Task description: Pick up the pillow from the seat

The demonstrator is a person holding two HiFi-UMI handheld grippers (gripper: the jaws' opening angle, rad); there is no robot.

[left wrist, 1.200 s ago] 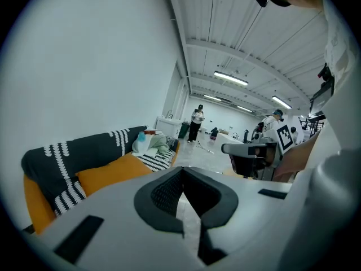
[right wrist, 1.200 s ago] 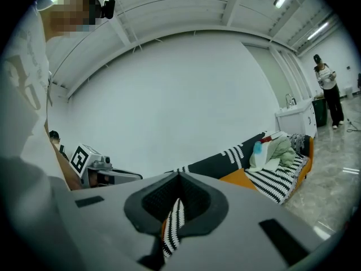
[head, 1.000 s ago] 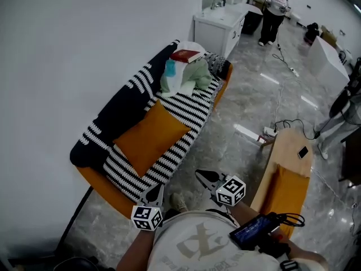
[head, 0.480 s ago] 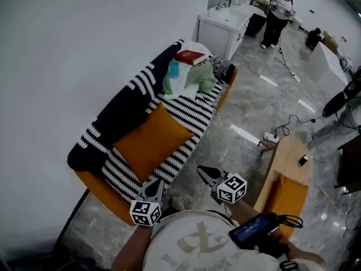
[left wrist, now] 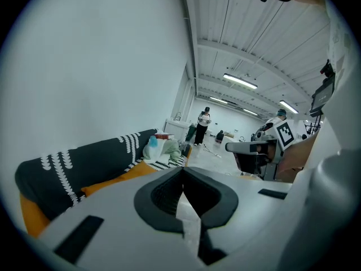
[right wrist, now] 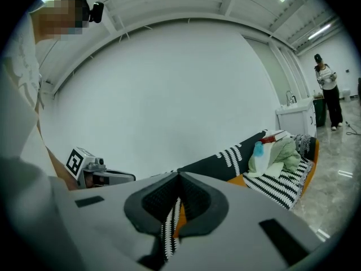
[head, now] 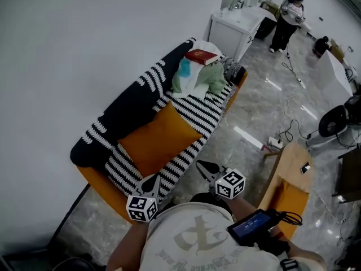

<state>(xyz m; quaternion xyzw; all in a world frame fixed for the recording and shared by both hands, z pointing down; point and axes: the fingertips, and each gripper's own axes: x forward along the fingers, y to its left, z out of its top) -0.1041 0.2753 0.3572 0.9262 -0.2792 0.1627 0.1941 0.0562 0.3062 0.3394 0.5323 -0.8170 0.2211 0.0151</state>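
Both claws are closed, pads pressed together with nothing between them. Low in the head view, the left claw (head: 151,180) and the right claw (head: 201,166) are held side by side in front of the person's chest. Their tips point toward 12 o'clock, and both are clear of the sofa (head: 100,180). Each gripper view shows the dark pads meeting along a single seam, on the left claw (left wrist: 181,179) and on the right claw (right wrist: 177,199) alike.

The orange pillow (head: 159,140) lies on the seat, propped against the dark backrest, on a black-and-white striped throw (head: 194,112). It sits near 12 o'clock from the left claw and 10 o'clock from the right one, touched by neither.

Along the seat at 1 o'clock from the pillow is a heap of pale green and white clothes (head: 198,82). A blue bottle (head: 184,66) and a red book (head: 202,56) rest on it. Past that end of the sofa stands a white cabinet (head: 237,30), with a person (head: 289,14) standing farther off. At 3 o'clock from the right claw is a wooden chair (head: 290,157) carrying an orange cushion (head: 286,199).
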